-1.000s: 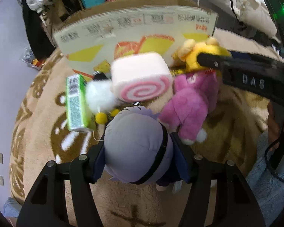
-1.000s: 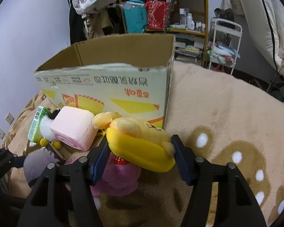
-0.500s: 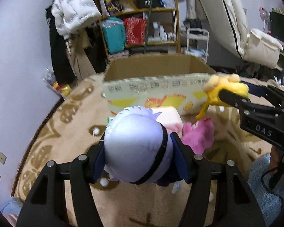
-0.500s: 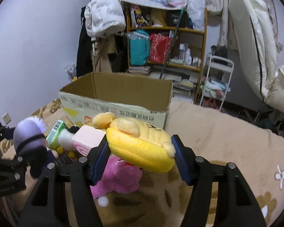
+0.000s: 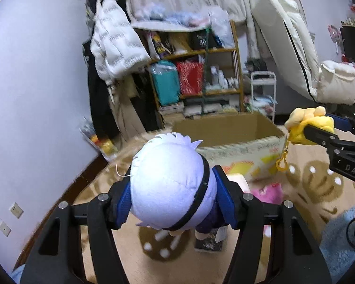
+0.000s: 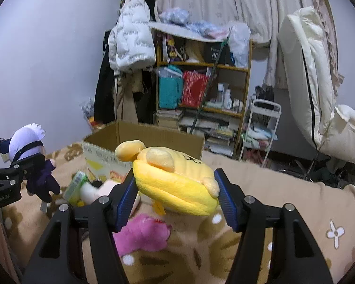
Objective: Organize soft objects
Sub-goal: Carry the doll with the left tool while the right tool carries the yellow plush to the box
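Observation:
My left gripper (image 5: pixel 174 200) is shut on a lavender-headed plush doll (image 5: pixel 168 184) with a black band, held in the air above the rug; the doll also shows in the right wrist view (image 6: pixel 28 146). My right gripper (image 6: pixel 176 193) is shut on a yellow plush toy (image 6: pixel 175 177), also lifted; it also shows at the right of the left wrist view (image 5: pixel 306 126). An open cardboard box (image 5: pixel 227 130) stands behind both, also in the right wrist view (image 6: pixel 153 135). A pink plush (image 6: pixel 144 234), a pink-swirl roll plush (image 6: pixel 106 187) and a green carton (image 6: pixel 77 184) lie on the rug.
A tan patterned rug (image 6: pixel 284 201) covers the floor. A cluttered wooden shelf (image 6: pixel 201 82), a hanging white jacket (image 6: pixel 130 40), a small white cart (image 6: pixel 260 127) and a white cushioned chair (image 6: pixel 319 82) stand behind the box. A lilac wall (image 5: pixel 35 82) is at the left.
Both grippers have risen from the rug with their plush toys still held. The views have tilted up from the toy pile to the box and the room behind it.

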